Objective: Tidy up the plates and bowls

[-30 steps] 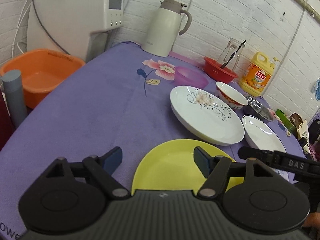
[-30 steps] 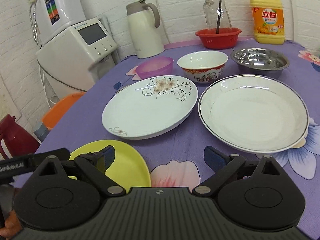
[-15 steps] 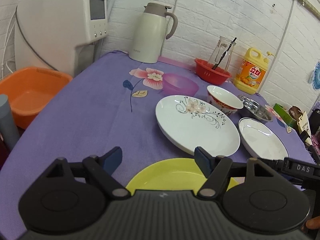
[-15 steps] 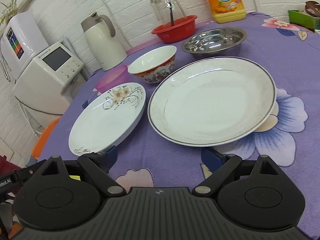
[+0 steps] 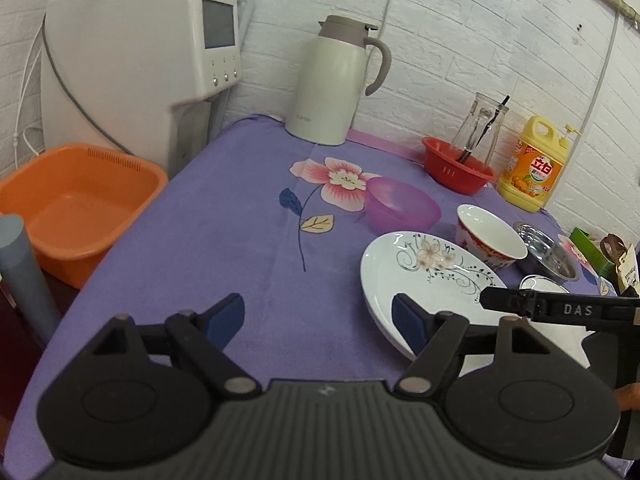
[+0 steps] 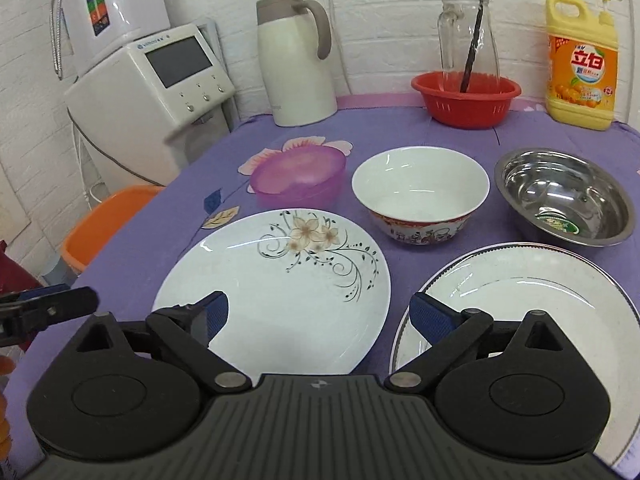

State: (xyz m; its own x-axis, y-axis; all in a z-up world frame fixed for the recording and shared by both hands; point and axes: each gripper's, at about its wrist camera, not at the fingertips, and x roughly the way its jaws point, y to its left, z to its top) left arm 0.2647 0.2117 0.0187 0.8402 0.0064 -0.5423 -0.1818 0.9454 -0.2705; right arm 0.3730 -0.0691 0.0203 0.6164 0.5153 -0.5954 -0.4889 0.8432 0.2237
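On the purple cloth lie a white flower-patterned plate (image 6: pixel 276 292) (image 5: pixel 432 280) and a white dark-rimmed plate (image 6: pixel 532 308). Behind them stand a purple bowl (image 6: pixel 298 178) (image 5: pixel 402 204), a red-and-white ceramic bowl (image 6: pixel 420 196) (image 5: pixel 488 236) and a steel bowl (image 6: pixel 564 196) (image 5: pixel 548 252). My right gripper (image 6: pixel 318 320) is open and empty, low over the near edges of both plates. My left gripper (image 5: pixel 318 316) is open and empty, above the cloth left of the flower plate. The yellow plate is out of view.
At the back stand a cream thermos jug (image 6: pixel 296 60), a red basket (image 6: pixel 466 98) holding a glass jar, and a yellow detergent bottle (image 6: pixel 582 60). A white appliance (image 5: pixel 136 64) and an orange tub (image 5: pixel 72 208) are off the table's left edge.
Both grippers moved forward and turned left. The yellow plate dropped out of both views. The right gripper now faces the flower plate instead of the rimmed plate.
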